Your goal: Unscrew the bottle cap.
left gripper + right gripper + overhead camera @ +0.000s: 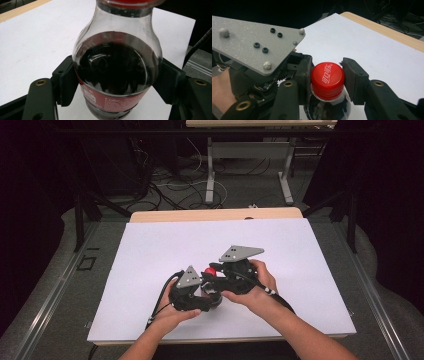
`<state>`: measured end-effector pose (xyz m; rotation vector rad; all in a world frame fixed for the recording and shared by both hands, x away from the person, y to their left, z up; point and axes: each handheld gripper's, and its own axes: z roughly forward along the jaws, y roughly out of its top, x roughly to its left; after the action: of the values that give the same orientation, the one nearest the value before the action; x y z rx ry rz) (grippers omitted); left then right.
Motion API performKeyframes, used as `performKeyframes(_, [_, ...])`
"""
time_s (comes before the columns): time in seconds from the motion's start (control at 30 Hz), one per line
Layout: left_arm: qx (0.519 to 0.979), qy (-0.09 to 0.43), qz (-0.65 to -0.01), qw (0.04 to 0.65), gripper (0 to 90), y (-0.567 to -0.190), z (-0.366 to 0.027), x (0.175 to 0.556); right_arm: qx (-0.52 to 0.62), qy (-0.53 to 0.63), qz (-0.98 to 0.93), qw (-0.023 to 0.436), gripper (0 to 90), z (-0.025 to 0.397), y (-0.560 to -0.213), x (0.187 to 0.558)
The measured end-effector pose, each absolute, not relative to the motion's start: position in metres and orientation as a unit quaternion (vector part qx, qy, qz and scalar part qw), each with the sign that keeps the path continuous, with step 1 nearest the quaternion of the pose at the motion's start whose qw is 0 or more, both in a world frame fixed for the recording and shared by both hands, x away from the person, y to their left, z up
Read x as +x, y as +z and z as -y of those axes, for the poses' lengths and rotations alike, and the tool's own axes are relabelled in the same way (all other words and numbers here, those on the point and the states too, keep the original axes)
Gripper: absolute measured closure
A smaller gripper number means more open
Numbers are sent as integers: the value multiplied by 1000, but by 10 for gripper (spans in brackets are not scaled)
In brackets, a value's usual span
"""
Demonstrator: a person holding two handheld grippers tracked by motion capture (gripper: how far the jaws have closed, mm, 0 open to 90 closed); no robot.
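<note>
Centrally on white sheet (150,260) over wooden table (165,215): left gripper (115,82) clamps cola bottle (117,75), right gripper (327,77) clamps red cap (327,77).

Upright cola bottle (117,75), red cap (327,77)

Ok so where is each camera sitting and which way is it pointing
High view: above the person's side, facing forward and down on the table; forearms and both hands show.
Left gripper view: on the left gripper, along its jaws clamping the bottle.
Right gripper view: on the right gripper, down on the cap.
Both gripper views share the bottle.
</note>
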<state>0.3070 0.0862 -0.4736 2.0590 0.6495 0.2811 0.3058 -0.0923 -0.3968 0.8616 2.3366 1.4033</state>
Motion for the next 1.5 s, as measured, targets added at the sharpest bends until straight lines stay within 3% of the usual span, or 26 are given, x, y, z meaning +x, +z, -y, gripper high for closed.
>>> performKeyframes(0.27, [847, 105, -247, 458, 298, -473, -87, 307, 218, 471, -850, 95, 612, 101, -392, 323])
performKeyframes(0.37, [847, 98, -238, 465, 298, -472, -87, 307, 148, 468, -870, 45, 614, 108, -387, 338])
performKeyframes(0.6, [857, 93, -200, 465, 298, -471, -83, 302, 0, 444, -896, 3, 615, 111, -379, 352])
performKeyframes(0.7, [860, 85, -188, 467, 298, -471, -80, 299, -77, 434, -897, -39, 615, 113, -378, 361])
performKeyframes(0.87, [861, 70, -172, 473, 298, -472, -77, 295, -133, 427, -891, -78, 613, 114, -377, 369])
performKeyframes(1.1, [860, 80, -186, 469, 298, -472, -80, 299, -134, 427, -893, -55, 604, 112, -377, 369])
performKeyframes(1.13, [858, 79, -191, 470, 298, -472, -80, 300, -112, 436, -892, -43, 510, 112, -376, 368])
performKeyframes(1.2, [856, 77, -200, 470, 298, -472, -81, 301, -95, 445, -890, -36, 474, 113, -373, 366])
performKeyframes(1.37, [855, 90, -216, 463, 298, -472, -85, 305, -13, 459, -888, 2, 409, 115, -366, 359])
performKeyframes(1.5, [850, 95, -236, 462, 298, -472, -87, 307, 68, 471, -879, 34, 408, 117, -364, 349])
